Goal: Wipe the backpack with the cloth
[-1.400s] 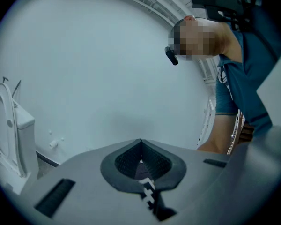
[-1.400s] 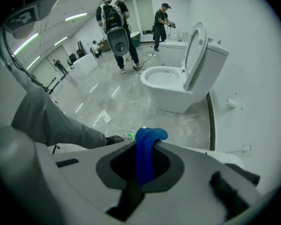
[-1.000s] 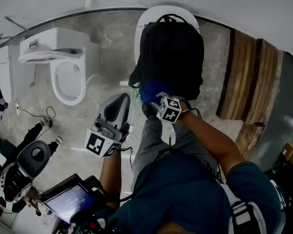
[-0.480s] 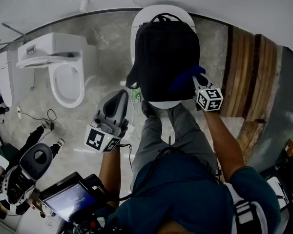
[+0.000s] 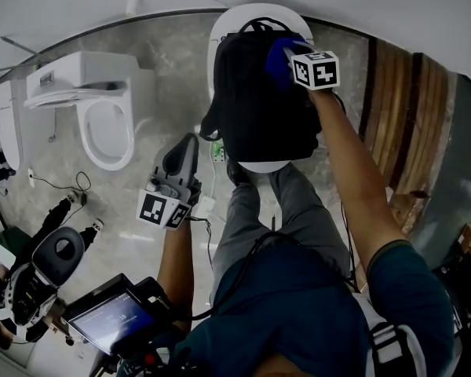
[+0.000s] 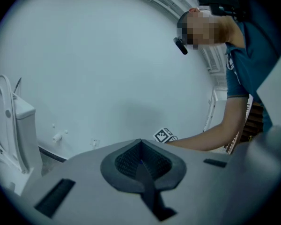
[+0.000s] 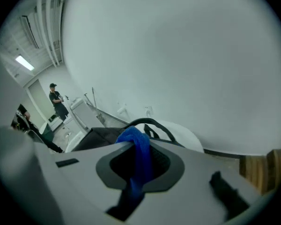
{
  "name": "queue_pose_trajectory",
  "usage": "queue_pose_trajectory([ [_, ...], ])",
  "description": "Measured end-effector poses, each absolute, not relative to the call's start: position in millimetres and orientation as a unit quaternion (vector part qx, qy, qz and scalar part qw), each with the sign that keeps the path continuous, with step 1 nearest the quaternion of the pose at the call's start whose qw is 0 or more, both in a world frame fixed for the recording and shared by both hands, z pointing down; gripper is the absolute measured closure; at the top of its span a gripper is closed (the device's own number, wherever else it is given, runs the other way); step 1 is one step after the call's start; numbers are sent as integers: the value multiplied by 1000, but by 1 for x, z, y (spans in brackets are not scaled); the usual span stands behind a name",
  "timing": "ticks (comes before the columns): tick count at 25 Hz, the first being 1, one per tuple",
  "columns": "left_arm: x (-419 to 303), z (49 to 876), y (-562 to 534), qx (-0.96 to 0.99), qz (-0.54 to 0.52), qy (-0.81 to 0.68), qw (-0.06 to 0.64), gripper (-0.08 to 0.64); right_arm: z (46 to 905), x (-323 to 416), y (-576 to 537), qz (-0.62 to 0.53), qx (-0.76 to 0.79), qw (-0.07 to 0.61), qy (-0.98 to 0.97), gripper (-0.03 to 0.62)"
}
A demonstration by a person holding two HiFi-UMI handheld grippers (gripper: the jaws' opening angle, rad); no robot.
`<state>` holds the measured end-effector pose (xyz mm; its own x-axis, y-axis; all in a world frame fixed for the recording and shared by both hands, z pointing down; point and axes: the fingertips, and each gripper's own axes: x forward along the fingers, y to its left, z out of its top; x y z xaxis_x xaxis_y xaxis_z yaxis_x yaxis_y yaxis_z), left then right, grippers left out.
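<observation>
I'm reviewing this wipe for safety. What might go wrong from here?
The backpack lies unheld on the white toilet lid; the left gripper is shut and off to the side, so a push from the right gripper could slide it off. The cloth sits by the carry handle and might snag there.

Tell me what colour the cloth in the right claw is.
Blue. The cloth shows best in the right gripper view.

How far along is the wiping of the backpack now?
Done: the right tongs are shut on the blue cloth. In hand: the cloth is at the top of the backpack. Left: perhaps the lower part, though no wiped area shows. The left tongs hang shut and empty.
</observation>
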<state>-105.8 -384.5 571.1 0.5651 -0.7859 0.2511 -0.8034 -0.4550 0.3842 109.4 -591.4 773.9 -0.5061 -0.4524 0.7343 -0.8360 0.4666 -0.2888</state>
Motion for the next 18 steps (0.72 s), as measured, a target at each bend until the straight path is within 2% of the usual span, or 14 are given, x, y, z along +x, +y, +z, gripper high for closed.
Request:
queue_pose_trajectory([
  [3,-105,591,-388,847,27,-472,245,557,773,45,-587,351,321,278,-834,572],
  [7,-104,610,-392,841,35,-473,261,557,769,-8,-556,278,284,288,-871,572],
  [10,-106,609,-390,841,36,-471,264,557,741,-14,-533,255,289,237,-892,572],
  [14,-106,602,-384,845,37,-463,264,557,718,-4,-495,279,304,172,-894,572],
  [18,-104,592,-378,852,41,-452,259,557,714,8,-454,300,313,156,-888,572],
])
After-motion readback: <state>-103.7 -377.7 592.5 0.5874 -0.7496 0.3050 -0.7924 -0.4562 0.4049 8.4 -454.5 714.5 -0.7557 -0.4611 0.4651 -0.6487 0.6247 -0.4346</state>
